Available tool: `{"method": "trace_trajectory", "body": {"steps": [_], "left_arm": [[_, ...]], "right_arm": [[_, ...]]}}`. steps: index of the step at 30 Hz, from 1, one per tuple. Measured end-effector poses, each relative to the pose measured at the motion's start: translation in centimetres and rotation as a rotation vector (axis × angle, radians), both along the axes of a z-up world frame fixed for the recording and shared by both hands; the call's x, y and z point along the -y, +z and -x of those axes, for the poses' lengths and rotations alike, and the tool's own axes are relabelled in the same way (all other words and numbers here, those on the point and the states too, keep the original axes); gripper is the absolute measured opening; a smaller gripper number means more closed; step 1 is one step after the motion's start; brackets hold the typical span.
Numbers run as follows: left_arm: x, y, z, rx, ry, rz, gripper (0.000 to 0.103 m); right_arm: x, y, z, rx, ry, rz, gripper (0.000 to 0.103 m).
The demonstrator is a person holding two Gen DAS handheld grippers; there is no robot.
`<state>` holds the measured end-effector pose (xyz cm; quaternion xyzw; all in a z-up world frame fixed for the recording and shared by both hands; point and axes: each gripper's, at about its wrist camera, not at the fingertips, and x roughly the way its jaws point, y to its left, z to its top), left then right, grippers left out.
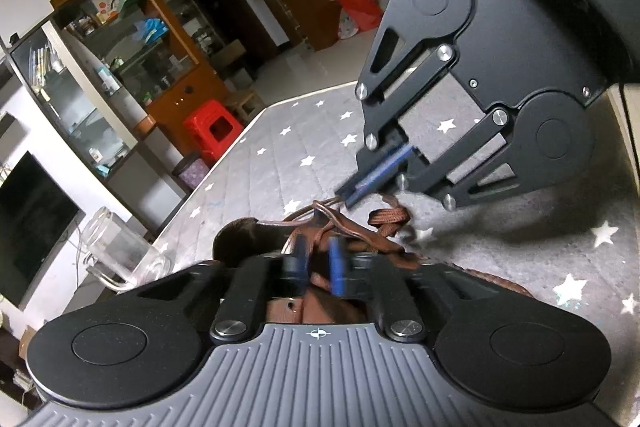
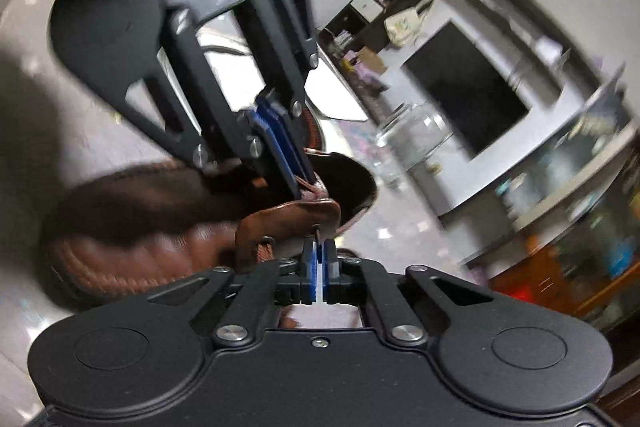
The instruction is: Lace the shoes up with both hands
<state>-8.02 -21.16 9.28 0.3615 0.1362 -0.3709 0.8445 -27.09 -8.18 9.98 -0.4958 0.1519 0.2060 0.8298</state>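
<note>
1. Grey quilted cloth (image 1: 280,163) with white stars covers the surface you work on; the brown leather shoe (image 1: 320,251) lies on it, just ahead of your left gripper (image 1: 318,265).
2. Beside the shoe, at the cloth's left edge, stands a clear glass mug (image 1: 116,255), apart from the shoe. Beyond the edge you have a red plastic stool (image 1: 212,131), a wooden shelf unit (image 1: 152,59) and a dark television (image 1: 32,227).
3. Your right gripper (image 1: 352,193) crosses the left wrist view from the upper right, tilted down toward the shoe and blocking the cloth behind it.
4. Its blue pads are pressed together on a thin strand of the brown lace (image 1: 384,221), just above the shoe's opening.
5. From the right wrist view, your left gripper reaches down from above, its blue pads (image 2: 280,147) closed on the lace at the shoe's tongue; that view is blurred.
</note>
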Motion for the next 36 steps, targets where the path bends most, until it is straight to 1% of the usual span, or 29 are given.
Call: {"method": "trace_trajectory", "body": {"steps": [1, 2, 3, 6, 9, 11, 13, 14, 17, 20, 21, 22, 25, 27, 28, 29, 33, 36], "left_arm": [[-0.2, 0.1, 0.0, 0.002, 0.004, 0.001, 0.035], [-0.4, 0.1, 0.1, 0.003, 0.011, 0.003, 0.035], [-0.6, 0.2, 0.2, 0.003, 0.018, 0.006, 0.036], [-1.0, 0.5, 0.3, 0.003, 0.043, 0.015, 0.036], [-1.2, 0.3, -0.3, -0.007, 0.072, 0.032, 0.036], [-1.1, 0.4, 0.3, -0.009, 0.087, 0.033, 0.036], [-0.8, 0.2, -0.2, -0.011, 0.106, 0.032, 0.036], [-0.7, 0.0, -0.5, -0.012, 0.114, 0.033, 0.036], [-0.7, 0.0, -0.2, -0.015, 0.135, 0.041, 0.036], [-0.7, -0.1, -0.7, -0.027, 0.16, 0.065, 0.036], [-0.7, -0.2, -0.9, -0.032, 0.169, 0.073, 0.036], [-0.8, -0.3, -0.9, -0.035, 0.177, 0.081, 0.036], [-0.8, -0.6, -1.5, -0.041, 0.193, 0.088, 0.036], [-1.0, -0.7, -1.4, -0.048, 0.199, 0.099, 0.036], [-1.1, -0.7, -1.7, -0.05, 0.202, 0.103, 0.036], [-1.1, -0.8, -1.9, -0.05, 0.209, 0.108, 0.036], [-1.7, -0.8, -2.6, -0.068, 0.233, 0.13, 0.036], [-2.1, -1.0, -2.9, -0.075, 0.256, 0.136, 0.037]], "right_arm": [[-0.2, -0.3, 0.3, 0.025, 0.003, 0.028, 0.002], [-0.3, -0.6, 0.6, 0.069, 0.006, 0.068, 0.002], [-0.4, -0.9, 1.1, 0.156, 0.006, 0.132, 0.002], [-0.2, 0.2, 1.3, 0.252, -0.01, 0.167, 0.002], [-0.1, 1.2, 1.5, 0.313, -0.011, 0.193, 0.005], [-0.2, 1.6, 1.6, 0.299, -0.019, 0.154, 0.004], [0.2, 2.0, 1.8, 0.29, -0.026, 0.121, 0.005], [0.7, 2.5, 1.8, 0.279, -0.037, 0.067, 0.005], [1.6, 3.1, 0.8, 0.218, -0.072, 0.002, 0.005], [2.4, 3.5, -0.3, 0.158, -0.106, -0.06, 0.005], [2.9, 3.5, -0.9, 0.125, -0.12, -0.075, 0.005], [3.7, 3.7, -2.4, 0.058, -0.144, -0.102, 0.005], [4.5, 1.7, -4.1, -0.047, -0.147, -0.123, 0.005], [4.2, 0.5, -4.3, -0.076, -0.132, -0.108, 0.005], [4.0, -0.5, -5.0, -0.101, -0.116, -0.091, 0.005], [4.1, -0.8, -5.5, -0.117, -0.109, -0.092, 0.005], [4.5, -1.8, -7.8, -0.161, -0.106, -0.108, 0.005], [4.9, -2.8, -10.4, -0.206, -0.108, -0.136, 0.005]]}}
